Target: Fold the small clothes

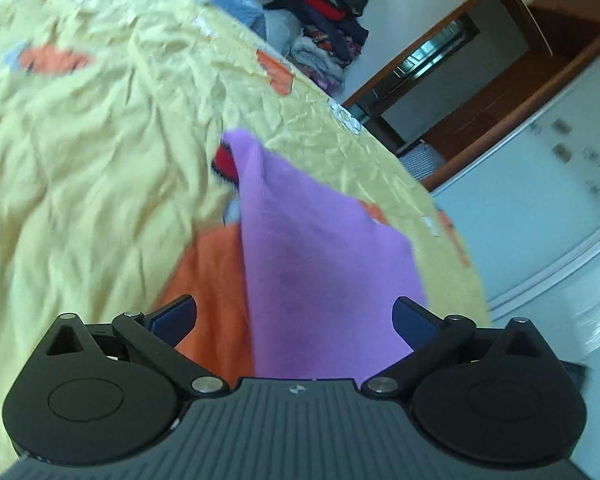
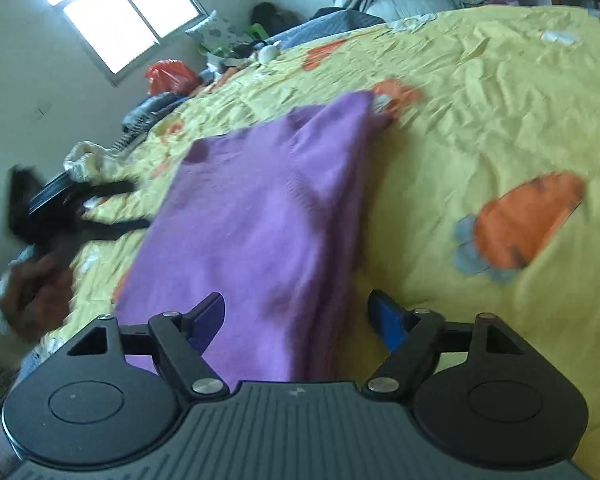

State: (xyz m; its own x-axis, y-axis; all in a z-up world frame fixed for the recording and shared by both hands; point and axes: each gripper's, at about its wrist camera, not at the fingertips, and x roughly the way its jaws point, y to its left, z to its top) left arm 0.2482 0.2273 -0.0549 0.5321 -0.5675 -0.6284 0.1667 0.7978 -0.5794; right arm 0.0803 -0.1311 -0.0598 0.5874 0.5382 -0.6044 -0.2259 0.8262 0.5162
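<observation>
purple top (image 2: 256, 216) lying on bed (image 2: 480, 128) | left gripper (image 1: 294, 318) fingers wide apart | right gripper (image 2: 298, 314) same, holding nothing

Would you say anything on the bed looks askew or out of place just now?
Mildly. The purple garment lies slantwise on the creased yellow bedspread, its far corner bunched. Both the left gripper and right gripper are open around it without gripping. Nothing looks spilled or damaged.

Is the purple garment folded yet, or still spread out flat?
Folded, at least partly. The purple garment lies on the yellow bedsheet as a compact block with stacked layers along its right edge. Motion blur hides how neat it is.
</observation>
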